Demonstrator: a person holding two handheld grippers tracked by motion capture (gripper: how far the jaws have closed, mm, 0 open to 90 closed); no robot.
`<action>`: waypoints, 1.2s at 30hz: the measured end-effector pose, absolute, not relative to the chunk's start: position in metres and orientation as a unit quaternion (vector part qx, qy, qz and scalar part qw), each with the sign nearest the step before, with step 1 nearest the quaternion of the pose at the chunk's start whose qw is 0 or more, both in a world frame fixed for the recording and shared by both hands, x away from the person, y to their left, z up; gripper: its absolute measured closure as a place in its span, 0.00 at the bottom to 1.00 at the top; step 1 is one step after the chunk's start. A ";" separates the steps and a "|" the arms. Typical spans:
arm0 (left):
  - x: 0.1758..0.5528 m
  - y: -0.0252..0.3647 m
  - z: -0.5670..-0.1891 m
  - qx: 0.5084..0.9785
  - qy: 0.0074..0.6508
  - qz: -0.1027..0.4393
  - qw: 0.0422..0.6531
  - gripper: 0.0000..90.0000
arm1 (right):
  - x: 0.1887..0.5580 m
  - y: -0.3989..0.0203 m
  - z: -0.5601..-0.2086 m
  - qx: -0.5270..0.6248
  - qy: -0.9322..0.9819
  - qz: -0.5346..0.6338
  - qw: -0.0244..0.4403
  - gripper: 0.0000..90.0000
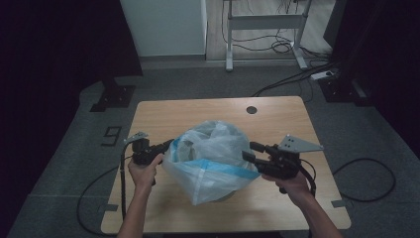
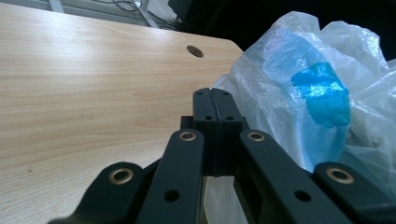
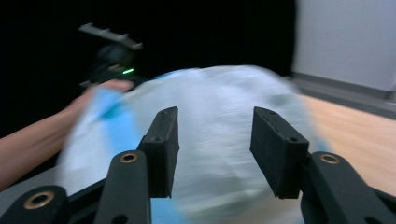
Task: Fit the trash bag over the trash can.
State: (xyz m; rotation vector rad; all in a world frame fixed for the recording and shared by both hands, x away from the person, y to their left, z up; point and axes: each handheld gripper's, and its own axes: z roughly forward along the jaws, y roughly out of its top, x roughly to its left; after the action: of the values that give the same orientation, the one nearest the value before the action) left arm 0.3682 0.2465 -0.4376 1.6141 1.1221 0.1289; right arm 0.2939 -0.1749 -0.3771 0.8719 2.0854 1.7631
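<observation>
At mid-table (image 1: 158,111), a person is working a translucent plastic bag (image 1: 213,158): the left gripper (image 1: 166,145) is pinching its edge with jaws together, the right gripper (image 1: 251,151) is hovering parted beside it, gripping nothing, so bagging looks unfinished.

motion-blurred plastic bag (image 3: 219,140) beyond the right gripper (image 3: 215,140) jaws
</observation>
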 end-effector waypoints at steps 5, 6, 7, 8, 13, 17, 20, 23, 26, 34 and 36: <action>0.366 0.248 -0.436 0.683 0.476 0.057 0.552 0.99 | 0.282 -0.155 -0.381 0.273 0.747 0.598 0.100 0.53; 0.366 0.248 -0.436 0.683 0.476 0.057 0.552 0.99 | 0.282 -0.152 -0.383 0.269 0.751 0.595 0.099 0.53; 0.366 0.249 -0.435 0.682 0.476 0.058 0.552 0.99 | 0.282 -0.149 -0.384 0.268 0.754 0.592 0.095 0.52; 0.365 0.249 -0.435 0.682 0.476 0.059 0.553 0.99 | 0.283 -0.147 -0.385 0.266 0.757 0.590 0.092 0.52; 0.365 0.251 -0.435 0.682 0.475 0.060 0.552 0.99 | 0.284 -0.141 -0.390 0.254 0.772 0.578 0.080 0.50; 0.365 0.251 -0.435 0.683 0.475 0.062 0.551 0.99 | 0.275 -0.139 -0.392 0.233 0.782 0.571 0.095 0.60; 0.364 0.250 -0.435 0.683 0.475 0.062 0.551 0.99 | 0.266 -0.138 -0.395 0.217 0.786 0.566 0.120 0.73; 0.364 0.250 -0.435 0.684 0.475 0.064 0.550 0.99 | 0.257 -0.138 -0.395 0.211 0.783 0.566 0.146 0.83; 0.363 0.251 -0.434 0.685 0.474 0.065 0.549 0.99 | 0.247 -0.140 -0.395 0.200 0.778 0.572 0.166 0.93; 0.359 0.252 -0.432 0.691 0.471 0.070 0.544 0.99 | 0.221 -0.148 -0.418 0.161 0.777 0.595 0.127 0.99; 0.358 0.252 -0.432 0.695 0.470 0.070 0.540 0.99 | 0.220 -0.148 -0.431 0.163 0.786 0.585 0.116 0.99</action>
State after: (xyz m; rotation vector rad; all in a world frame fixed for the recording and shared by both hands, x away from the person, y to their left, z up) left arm 0.3581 0.2519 -0.4321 1.6513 1.1164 0.1661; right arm 0.2196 -0.1481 -0.4315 0.4778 2.3014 1.7140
